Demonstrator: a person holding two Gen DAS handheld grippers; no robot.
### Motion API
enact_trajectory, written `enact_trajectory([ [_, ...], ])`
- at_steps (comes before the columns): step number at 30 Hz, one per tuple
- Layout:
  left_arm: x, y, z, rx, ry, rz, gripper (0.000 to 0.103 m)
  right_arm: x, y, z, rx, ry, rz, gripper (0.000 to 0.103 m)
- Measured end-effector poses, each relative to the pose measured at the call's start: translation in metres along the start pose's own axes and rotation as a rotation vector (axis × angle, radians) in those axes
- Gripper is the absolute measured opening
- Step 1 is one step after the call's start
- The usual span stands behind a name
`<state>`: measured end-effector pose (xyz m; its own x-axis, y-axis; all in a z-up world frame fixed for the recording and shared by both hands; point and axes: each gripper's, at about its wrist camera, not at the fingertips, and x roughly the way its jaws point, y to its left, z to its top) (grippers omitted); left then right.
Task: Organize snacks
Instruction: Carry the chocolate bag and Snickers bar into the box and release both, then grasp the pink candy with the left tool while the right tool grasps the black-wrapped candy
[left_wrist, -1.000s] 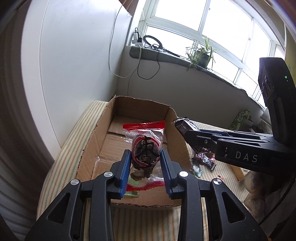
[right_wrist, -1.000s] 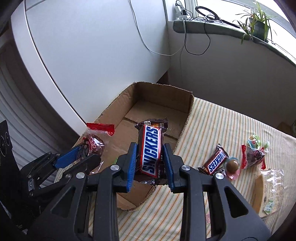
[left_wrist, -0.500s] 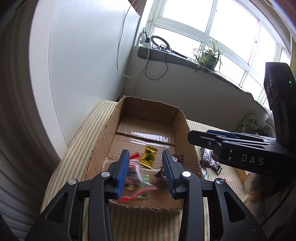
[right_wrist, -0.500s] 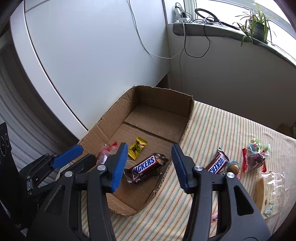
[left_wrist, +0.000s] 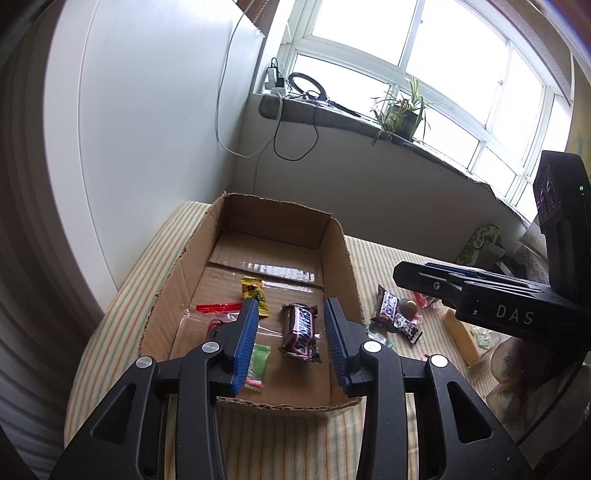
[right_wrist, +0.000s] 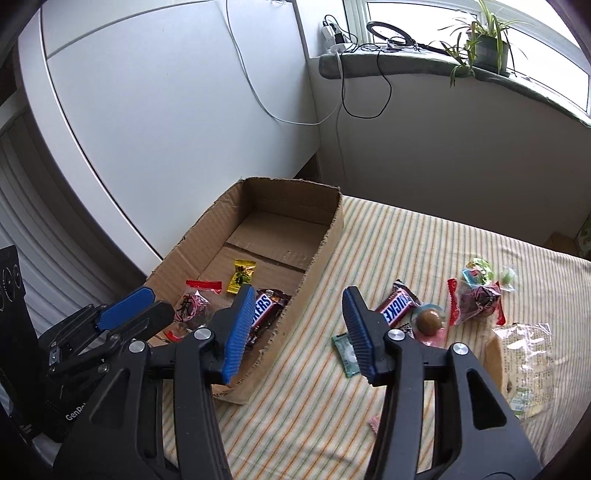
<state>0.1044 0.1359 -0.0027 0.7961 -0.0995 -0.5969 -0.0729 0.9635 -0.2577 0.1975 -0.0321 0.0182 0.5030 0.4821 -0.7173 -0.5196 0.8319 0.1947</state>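
Both grippers spread, empty: left gripper (left_wrist: 291, 343) over cardboard box (left_wrist: 334, 258), right gripper (right_wrist: 299, 332) at its right wall; Snickers bar (left_wrist: 300, 326) inside.

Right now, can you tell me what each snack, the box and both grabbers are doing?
Cardboard box: open-topped, upright on the striped cloth.
Snickers bar: lying loose in the box.
Yellow candy: lying in the box.
Second Snickers bar: outside the box, on the cloth.
Left gripper: open, empty, over the box.
Right gripper: open, empty.

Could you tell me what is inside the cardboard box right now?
Inside the cardboard box: Snickers bar, yellow candy, green sweet, and a red-sealed clear packet, partly hidden behind the left fingers.
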Motion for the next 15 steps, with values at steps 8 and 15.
enact_trajectory([
  [8,0.0,-0.038,-0.008,0.051,0.013,-0.065,0.035,-0.026,-0.061,-0.017,0.078,-0.006,-0.02,0.051],
  [15,0.012,-0.075,-0.025,0.108,0.067,-0.145,0.035,-0.034,-0.102,-0.043,0.116,0.044,-0.015,0.051],
])
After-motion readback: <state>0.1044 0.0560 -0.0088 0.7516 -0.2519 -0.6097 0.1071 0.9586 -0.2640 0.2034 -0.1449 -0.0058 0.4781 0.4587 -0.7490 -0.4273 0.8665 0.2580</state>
